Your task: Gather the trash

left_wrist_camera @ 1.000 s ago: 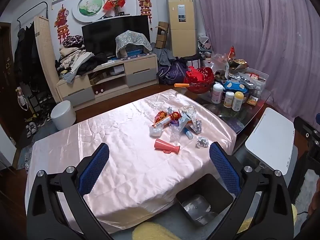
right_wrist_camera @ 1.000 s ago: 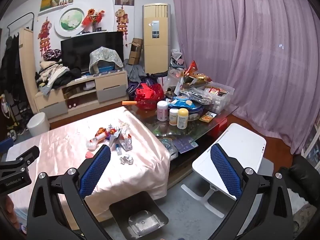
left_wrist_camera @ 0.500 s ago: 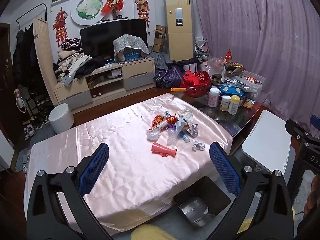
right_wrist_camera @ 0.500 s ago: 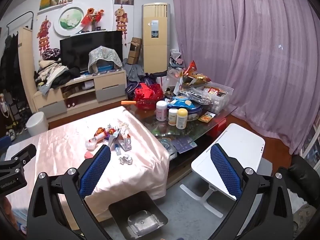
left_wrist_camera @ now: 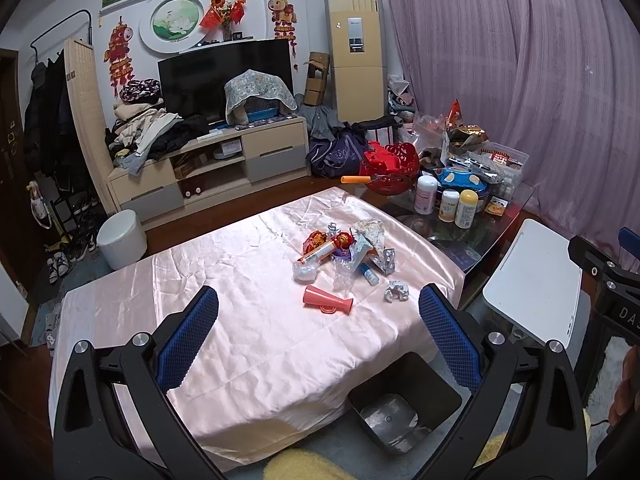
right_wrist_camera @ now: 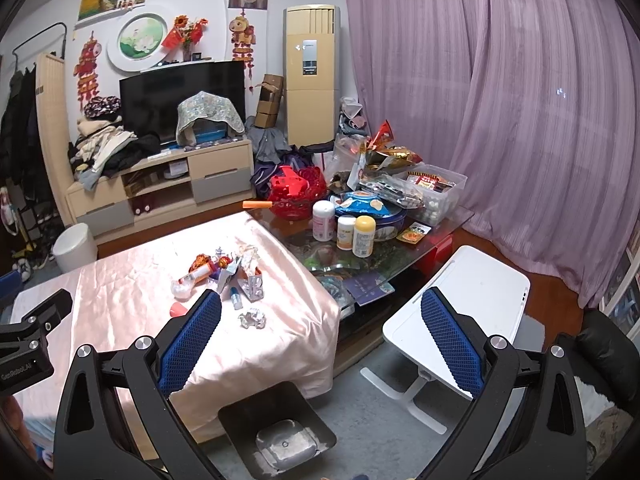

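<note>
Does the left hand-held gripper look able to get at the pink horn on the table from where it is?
Probably yes. The left hand-held gripper is open and empty, and the pink horn lies alone on the tablecloth ahead of it, apart from the trash pile, with nothing between.

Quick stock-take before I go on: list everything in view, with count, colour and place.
Trash pile: one heap, mixed wrappers, on the pink cloth.
Horn: one, coral, nearest the left gripper.
Foil ball: one, silver, near the cloth's right edge.
Cloth: one, pink, over the table.
Bin: one, black, on the floor below the table.
Bottles: three, white and yellow, on the glass table.
Basket: one, red, behind the bottles.
Lap desk: one, white, right of the table.
Left gripper: open, empty.
Right gripper: open, empty.
</note>
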Motion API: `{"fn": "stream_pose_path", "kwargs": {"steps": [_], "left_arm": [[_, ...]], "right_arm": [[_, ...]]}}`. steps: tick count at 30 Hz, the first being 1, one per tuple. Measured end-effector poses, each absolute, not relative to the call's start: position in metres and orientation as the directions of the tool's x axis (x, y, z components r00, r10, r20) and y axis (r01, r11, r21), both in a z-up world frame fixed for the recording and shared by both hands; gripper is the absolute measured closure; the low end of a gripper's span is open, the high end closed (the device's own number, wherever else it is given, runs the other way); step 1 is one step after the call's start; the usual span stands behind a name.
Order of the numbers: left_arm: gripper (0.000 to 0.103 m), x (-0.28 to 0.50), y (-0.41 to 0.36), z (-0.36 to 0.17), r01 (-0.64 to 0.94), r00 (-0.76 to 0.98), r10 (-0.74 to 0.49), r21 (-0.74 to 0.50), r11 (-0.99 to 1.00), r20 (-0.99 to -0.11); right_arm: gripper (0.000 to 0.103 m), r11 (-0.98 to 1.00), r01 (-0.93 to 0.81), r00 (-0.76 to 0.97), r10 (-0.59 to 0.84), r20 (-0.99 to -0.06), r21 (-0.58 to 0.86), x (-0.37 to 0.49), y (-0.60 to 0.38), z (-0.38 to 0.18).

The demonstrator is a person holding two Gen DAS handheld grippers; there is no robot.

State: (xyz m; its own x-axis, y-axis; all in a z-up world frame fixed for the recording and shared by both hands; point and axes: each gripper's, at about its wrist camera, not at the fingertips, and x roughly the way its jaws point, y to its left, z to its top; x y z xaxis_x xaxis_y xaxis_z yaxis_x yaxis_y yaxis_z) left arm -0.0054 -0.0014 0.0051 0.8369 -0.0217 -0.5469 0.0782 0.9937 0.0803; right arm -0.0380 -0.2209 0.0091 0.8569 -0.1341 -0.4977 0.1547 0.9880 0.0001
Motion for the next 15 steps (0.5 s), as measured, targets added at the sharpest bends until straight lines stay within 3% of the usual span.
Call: {"fn": "stream_pose_path", "kwargs": {"steps": [15], "left_arm": [[0.008,-0.0074,0.0001,0.0068,0.077,0.836,-0.021,0.08,0.994,-0.548]], "right_arm": [[0.003,0.989,0.151,0.854,-0.132,-0.504,-0.003,-0.036,-0.2191,0.0055]]}}
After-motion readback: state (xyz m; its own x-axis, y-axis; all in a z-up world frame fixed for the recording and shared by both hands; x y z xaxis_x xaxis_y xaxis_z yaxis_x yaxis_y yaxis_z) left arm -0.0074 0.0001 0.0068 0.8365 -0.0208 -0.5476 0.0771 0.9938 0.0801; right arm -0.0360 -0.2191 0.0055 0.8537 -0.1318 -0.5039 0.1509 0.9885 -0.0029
